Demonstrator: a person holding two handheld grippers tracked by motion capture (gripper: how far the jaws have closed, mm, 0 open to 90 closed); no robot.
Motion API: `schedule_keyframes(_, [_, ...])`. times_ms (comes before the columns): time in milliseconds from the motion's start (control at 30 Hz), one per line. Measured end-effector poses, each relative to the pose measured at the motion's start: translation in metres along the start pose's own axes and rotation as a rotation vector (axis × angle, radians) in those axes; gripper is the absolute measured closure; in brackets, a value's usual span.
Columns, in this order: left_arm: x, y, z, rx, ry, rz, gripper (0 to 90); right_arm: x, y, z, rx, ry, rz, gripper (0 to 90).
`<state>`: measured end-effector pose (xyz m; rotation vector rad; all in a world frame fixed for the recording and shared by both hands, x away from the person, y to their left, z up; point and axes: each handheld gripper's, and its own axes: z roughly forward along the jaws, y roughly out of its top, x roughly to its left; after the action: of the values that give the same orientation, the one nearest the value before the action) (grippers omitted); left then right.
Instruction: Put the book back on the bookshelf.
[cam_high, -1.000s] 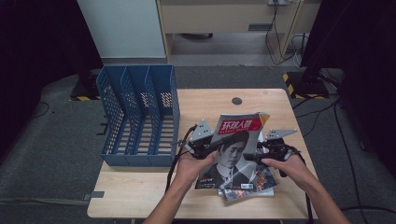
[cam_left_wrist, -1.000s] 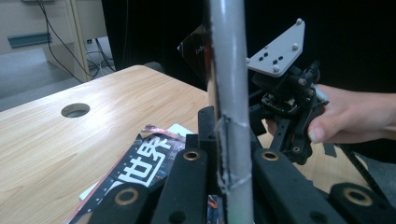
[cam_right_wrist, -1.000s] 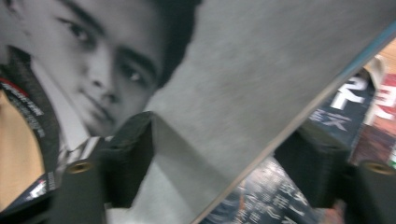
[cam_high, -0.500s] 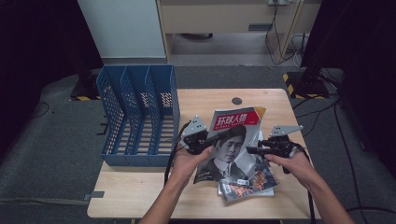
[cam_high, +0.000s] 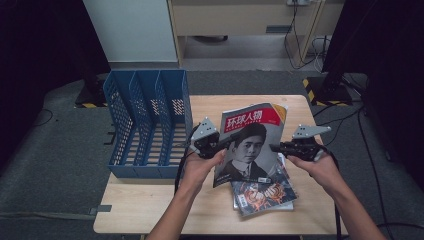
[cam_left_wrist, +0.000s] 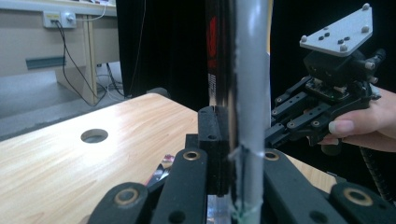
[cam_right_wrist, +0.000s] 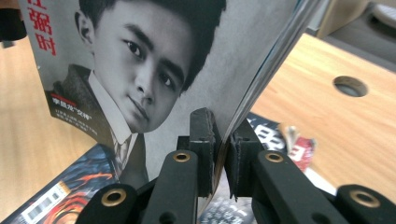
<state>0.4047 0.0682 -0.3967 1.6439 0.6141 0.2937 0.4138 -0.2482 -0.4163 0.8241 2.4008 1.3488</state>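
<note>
- A wooden table (cam_high: 150, 215) carries a blue three-slot file rack (cam_high: 147, 125) beside a small pile of magazines (cam_high: 262, 195).
- Lifted above that pile: a portrait-cover magazine (cam_high: 250, 145), masthead "环球人物".
- Thin, glossy and floppy, it likely handles best pinched at opposite edges.
- Left gripper (cam_high: 222, 145) and right gripper (cam_high: 275, 148) each clench one edge.

A light wooden table (cam_high: 150, 215) carries everything. On its left part stands a blue mesh file rack (cam_high: 145, 130) with 3 compartments, reaching past the table's far-left edge. Near the far edge, about the middle, the tabletop has 1 round cable hole (cam_high: 253, 100). On the near right part lies a small stack of magazines (cam_high: 262, 195), flat on the wood, the top cover dark with orange artwork.
</note>
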Motion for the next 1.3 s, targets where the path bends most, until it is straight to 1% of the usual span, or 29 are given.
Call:
schedule_keyframes(33, [0.001,0.000,0.001,0.003,0.004,0.010,86.6,0.000,0.001,-0.001,0.000,-0.008,-0.004,82.9])
schedule_keyframes(67, [0.001,0.000,0.001,0.003,0.004,0.010,86.6,0.000,0.001,-0.001,0.000,-0.008,-0.004,82.9])
schedule_keyframes(100, [0.002,0.001,0.001,0.004,0.008,0.019,86.6,-0.001,0.004,-0.001,-0.004,-0.024,-0.011,83.1])
schedule_keyframes(167, [0.003,0.000,0.000,0.002,0.009,0.021,86.6,0.000,0.005,-0.002,-0.008,-0.033,-0.017,83.4])
schedule_keyframes(300, [0.002,-0.002,-0.004,-0.007,0.004,0.027,86.5,0.001,0.005,-0.004,-0.014,-0.022,-0.025,83.6])
schedule_keyframes(367, [0.000,-0.003,-0.007,-0.012,-0.003,0.030,86.4,0.005,0.006,-0.006,-0.015,-0.022,-0.043,83.6])
schedule_keyframes(400, [-0.001,-0.004,-0.008,-0.013,-0.007,0.033,86.4,0.005,0.006,-0.006,-0.015,-0.022,-0.043,83.6])
schedule_keyframes(433, [-0.004,-0.006,-0.012,-0.019,-0.019,0.033,86.1,0.008,0.007,-0.008,-0.017,-0.023,-0.057,83.7])
schedule_keyframes(500, [-0.006,-0.008,-0.015,-0.015,-0.022,0.039,85.2,0.011,0.008,-0.011,-0.021,-0.016,-0.066,84.0])
schedule_keyframes(533, [-0.006,-0.008,-0.015,-0.015,-0.022,0.039,85.1,0.011,0.008,-0.011,-0.021,-0.016,-0.066,84.0])
schedule_keyframes(567, [-0.006,-0.011,-0.018,-0.026,-0.031,0.031,84.8,0.014,0.009,-0.012,-0.023,-0.008,-0.078,84.4])
schedule_keyframes(667, [-0.006,-0.014,-0.019,-0.034,-0.030,0.027,83.5,0.017,0.010,-0.013,-0.025,-0.007,-0.088,84.8])
schedule_keyframes(733, [-0.004,-0.016,-0.019,-0.050,-0.037,0.012,82.5,0.019,0.011,-0.014,-0.024,-0.002,-0.096,85.1])
schedule_keyframes(767, [-0.003,-0.017,-0.018,-0.060,-0.045,0.012,80.9,0.020,0.011,-0.015,-0.024,0.000,-0.104,85.1])
schedule_keyframes(833, [-0.003,-0.017,-0.017,-0.065,-0.046,0.013,80.3,0.020,0.011,-0.015,-0.024,0.001,-0.104,85.1])
schedule_keyframes(900, [-0.003,-0.017,-0.015,-0.076,-0.054,0.012,77.7,0.020,0.011,-0.015,-0.024,0.006,-0.106,85.2])
schedule_keyframes(967, [-0.003,-0.017,-0.014,-0.081,-0.060,0.008,77.1,0.021,0.011,-0.016,-0.025,0.008,-0.105,85.2])
schedule_keyframes(1067, [-0.004,-0.017,-0.012,-0.086,-0.064,0.012,75.5,0.021,0.010,-0.017,-0.023,0.012,-0.105,85.1])
schedule_keyframes(1133, [-0.004,-0.017,-0.011,-0.089,-0.061,0.007,76.7,0.021,0.010,-0.018,-0.025,0.017,-0.109,85.2])
schedule_keyframes(1167, [-0.004,-0.017,-0.010,-0.089,-0.046,-0.001,78.4,0.021,0.010,-0.018,-0.023,0.018,-0.105,85.1])
schedule_keyframes(1200, [-0.004,-0.017,-0.010,-0.089,-0.046,-0.001,80.1,0.021,0.010,-0.018,-0.023,0.018,-0.105,85.1])
schedule_keyframes(1233, [-0.004,-0.017,-0.011,-0.094,-0.027,0.007,83.9,0.022,0.010,-0.018,-0.025,0.018,-0.101,85.0])
schedule_keyframes(1300, [-0.005,-0.017,-0.010,-0.096,-0.023,0.009,85.4,0.021,0.009,-0.018,-0.026,0.018,-0.099,84.7])
